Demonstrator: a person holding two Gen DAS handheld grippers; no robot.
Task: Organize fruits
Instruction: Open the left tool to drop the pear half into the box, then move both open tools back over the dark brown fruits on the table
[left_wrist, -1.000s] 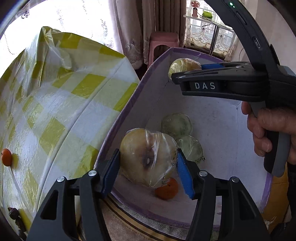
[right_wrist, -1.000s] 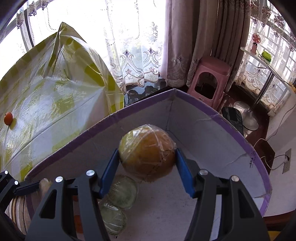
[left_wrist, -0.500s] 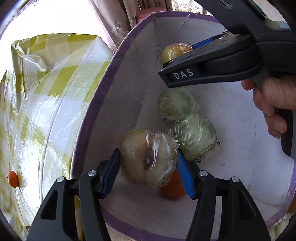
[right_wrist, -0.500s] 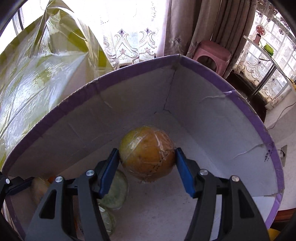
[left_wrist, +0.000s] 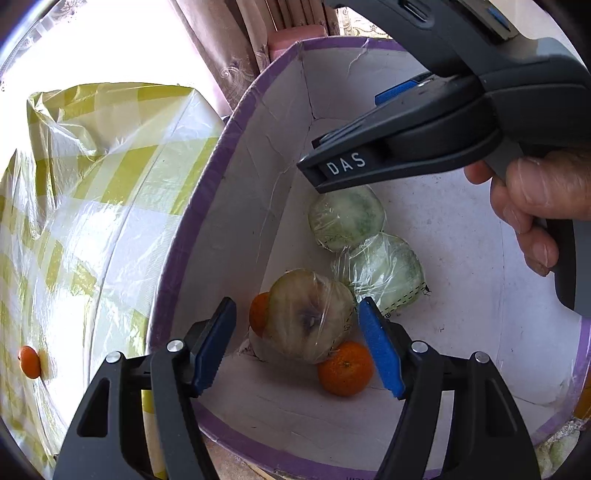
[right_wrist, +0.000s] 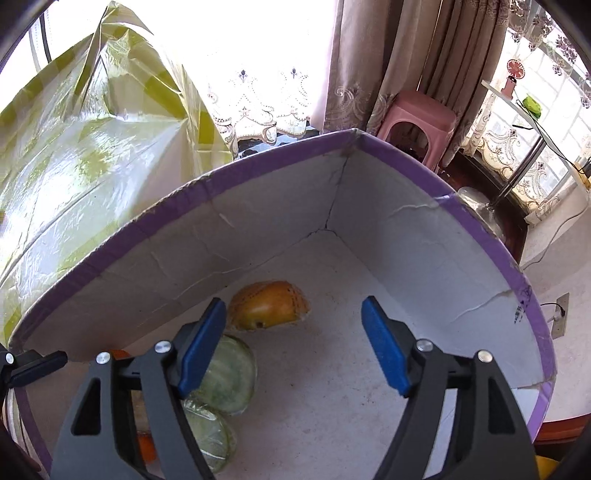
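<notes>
Now both tools (left_wrist: 297, 343) (right_wrist: 293, 343) are opening, empty, above a box (left_wrist: 207, 206) holding four wrapped fruits, two oranges.

A desk (left_wrist: 92, 229) under a glossy yellow-checked cover (creased toward 12 o'clock) carries a purple-rimmed white box (left_wrist: 207, 206) at its 3 o'clock edge; a lone small orange (left_wrist: 29, 362) sits on the cover at 8 o'clock, well apart from the box.
</notes>
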